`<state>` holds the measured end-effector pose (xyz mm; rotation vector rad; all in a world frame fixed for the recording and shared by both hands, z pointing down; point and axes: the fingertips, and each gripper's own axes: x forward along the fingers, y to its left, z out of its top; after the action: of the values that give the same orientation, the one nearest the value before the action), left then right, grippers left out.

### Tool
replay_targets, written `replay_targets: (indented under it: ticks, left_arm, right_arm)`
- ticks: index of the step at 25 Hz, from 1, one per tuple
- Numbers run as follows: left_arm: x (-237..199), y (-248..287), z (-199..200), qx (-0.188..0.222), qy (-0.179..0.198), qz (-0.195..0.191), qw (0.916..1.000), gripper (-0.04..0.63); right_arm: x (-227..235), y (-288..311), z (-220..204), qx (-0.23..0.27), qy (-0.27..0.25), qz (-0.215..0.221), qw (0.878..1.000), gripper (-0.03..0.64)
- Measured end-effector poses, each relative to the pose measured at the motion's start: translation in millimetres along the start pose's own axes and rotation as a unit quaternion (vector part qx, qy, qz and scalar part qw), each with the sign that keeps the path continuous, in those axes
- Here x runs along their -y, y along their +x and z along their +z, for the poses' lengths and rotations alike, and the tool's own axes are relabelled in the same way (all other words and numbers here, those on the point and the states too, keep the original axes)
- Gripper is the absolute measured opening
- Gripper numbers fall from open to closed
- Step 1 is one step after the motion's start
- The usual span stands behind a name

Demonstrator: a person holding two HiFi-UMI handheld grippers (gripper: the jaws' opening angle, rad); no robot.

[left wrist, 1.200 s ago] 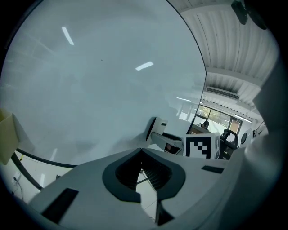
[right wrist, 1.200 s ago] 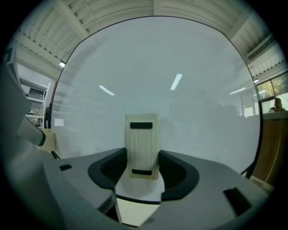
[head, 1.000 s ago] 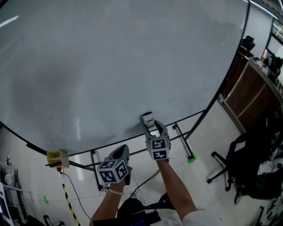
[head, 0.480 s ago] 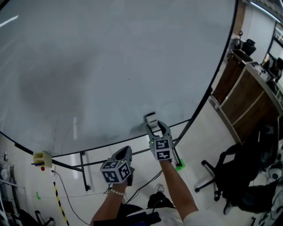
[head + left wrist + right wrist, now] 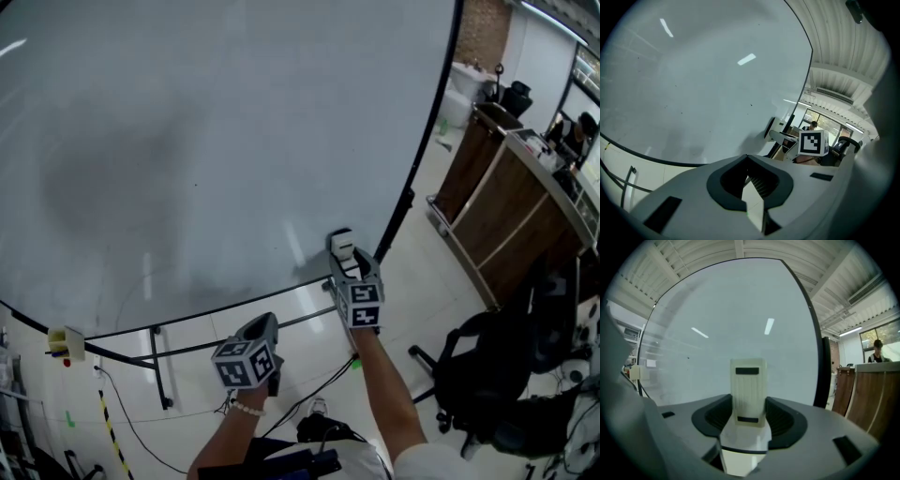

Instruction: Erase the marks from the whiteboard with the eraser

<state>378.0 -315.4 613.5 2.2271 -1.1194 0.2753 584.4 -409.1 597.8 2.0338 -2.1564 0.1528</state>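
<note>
The whiteboard (image 5: 234, 112) fills most of the head view, with a broad grey smudge (image 5: 103, 178) on its left half and a few tiny dark specks. My right gripper (image 5: 349, 265) is shut on a cream eraser (image 5: 342, 242), which lies against the board near its lower right corner. In the right gripper view the eraser (image 5: 748, 390) stands upright between the jaws of my right gripper (image 5: 748, 417), facing the whiteboard (image 5: 726, 324). My left gripper (image 5: 262, 326) hangs below the board's bottom edge. Its jaws are shut with nothing in them in the left gripper view (image 5: 749, 174).
A yellow holder (image 5: 64, 342) is clipped to the board's lower left frame. The board's black stand legs (image 5: 159, 375) reach down to the tiled floor. A wooden counter (image 5: 511, 202) and a black office chair (image 5: 487, 375) stand to the right. A person (image 5: 876, 351) is behind the counter.
My right gripper has carried the eraser to the right along the board's lower part, close to its right edge. The head view has swung right too. The left gripper has hardly moved.
</note>
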Motion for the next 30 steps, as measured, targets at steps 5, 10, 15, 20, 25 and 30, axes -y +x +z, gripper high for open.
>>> replay_targets:
  ticks: [5,10,15,20,25,30]
  left_arm:
    - [27,22,-9,-0.014,0.006,-0.009,0.9998,0.002]
    - [38,36,-13,-0.027,0.015,-0.008,0.9995,0.002]
    - [41,48,-19,-0.031,0.011,-0.004,0.9994,0.002]
    - [41,55,-29,-0.039,0.002,-0.014,0.9991,0.002]
    - [31,57,-45,-0.054,-0.009,-0.006,0.9985,0.002]
    - [20,53,-46,-0.05,-0.017,0.002,0.9986,0.002]
  right_arm:
    - [48,-1,-8,-0.001,-0.013,0.0,1.0,0.254]
    - [79,-1,-10,0.008,-0.016,-0.004,1.0,0.253]
    - [116,1,-27,0.005,0.019,-0.022,1.0,0.253]
    - [133,7,-50,0.009,0.014,-0.023,1.0,0.253]
    - [135,13,-76,0.002,0.011,-0.023,1.0,0.253]
    - [122,15,-92,-0.008,0.014,-0.021,1.0,0.252]
